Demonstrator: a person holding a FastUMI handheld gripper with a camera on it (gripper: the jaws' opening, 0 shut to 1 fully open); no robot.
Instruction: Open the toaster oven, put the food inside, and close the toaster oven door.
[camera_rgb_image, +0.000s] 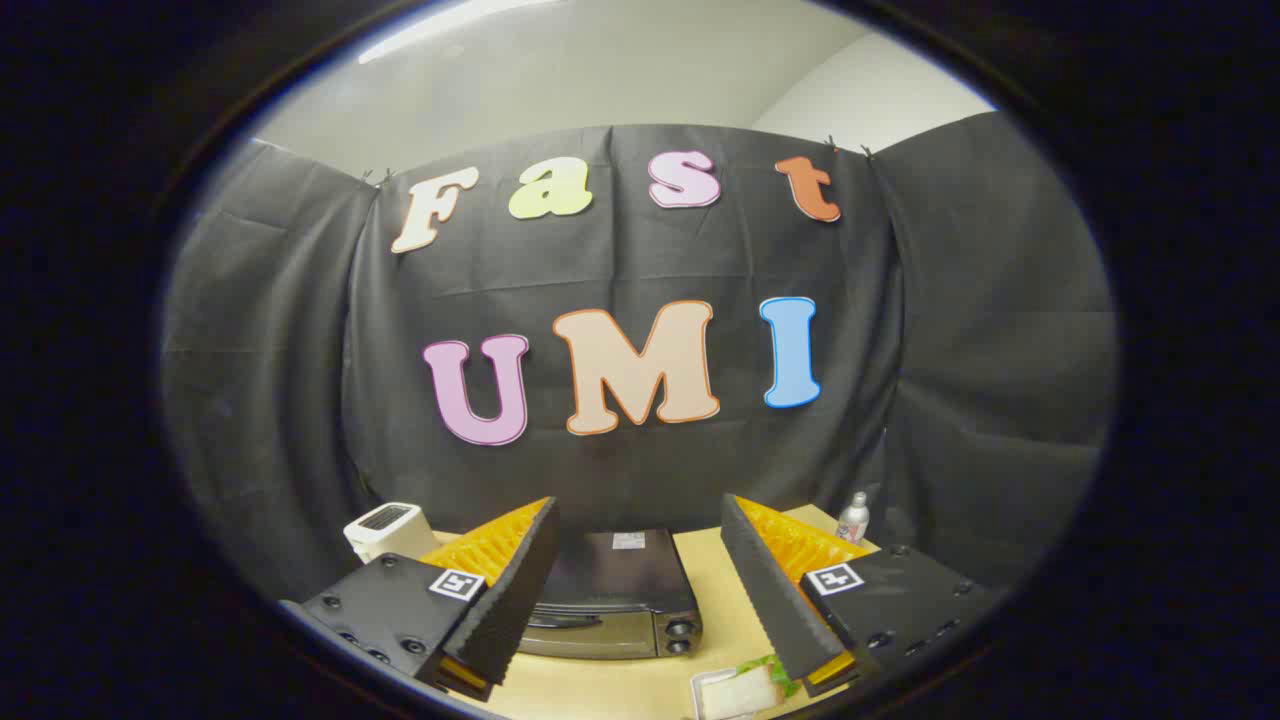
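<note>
The toaster oven (615, 595) is a dark box with a silvery front, two knobs at its right and a handle along the top of its door, which is closed. It sits on the wooden table (715, 585), below and between my two fingers. My gripper (640, 590) is held high above the table, open, with nothing between its fingers. The food (748, 688), a sandwich with green lettuce on a white plate, lies in front of the oven to its right, just beside my right fingertip.
A small white appliance (385, 528) with a slotted top stands to the left of the oven, partly behind my left finger. A small clear bottle (852, 518) stands at the table's far right corner. Black cloth walls close the booth behind and at both sides.
</note>
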